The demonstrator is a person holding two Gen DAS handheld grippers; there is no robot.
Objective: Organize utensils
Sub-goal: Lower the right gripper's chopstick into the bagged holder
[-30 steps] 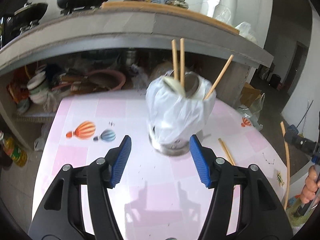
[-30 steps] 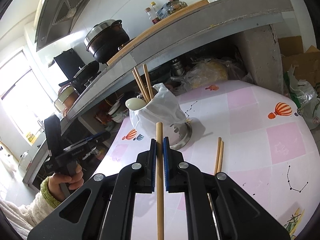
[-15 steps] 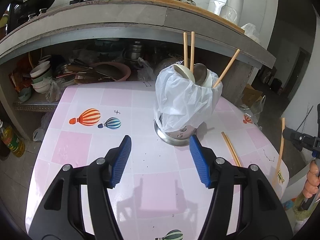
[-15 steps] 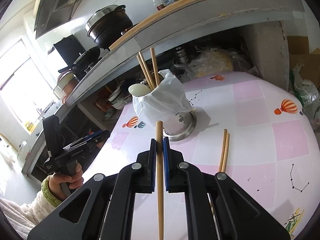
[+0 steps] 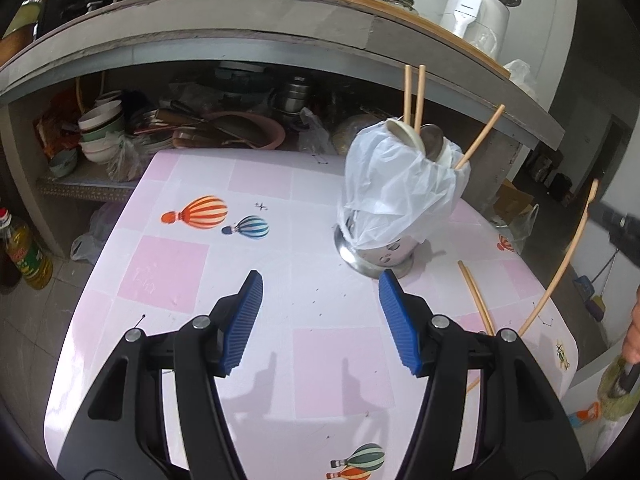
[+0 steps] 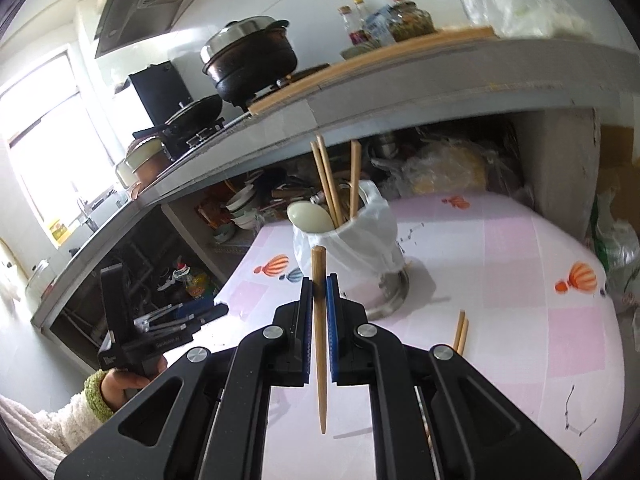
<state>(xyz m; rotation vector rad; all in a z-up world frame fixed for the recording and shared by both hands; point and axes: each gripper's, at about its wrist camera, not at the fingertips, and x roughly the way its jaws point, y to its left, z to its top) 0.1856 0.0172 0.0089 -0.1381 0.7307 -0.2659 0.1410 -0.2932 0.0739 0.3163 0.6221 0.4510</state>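
two chopsticks [image 5: 476, 298] lie right of the holder [image 5: 384, 256]

Utensil holder [image 5: 380, 258]: polished metal base, perforated, wrapped in thin crinkled translucent white plastic bag [image 5: 394, 192]. Chopsticks [image 5: 476, 298] at 3 o'clock of the base: pale, matt wood. Tabletop [image 5: 320, 368]: smooth, faintly glossy printed covering. Gripper pads [image 5: 246, 322]: ribbed blue rubber on matt black plastic arms. Sleeve [image 6: 48, 440] at 8 o'clock: fuzzy cloth.
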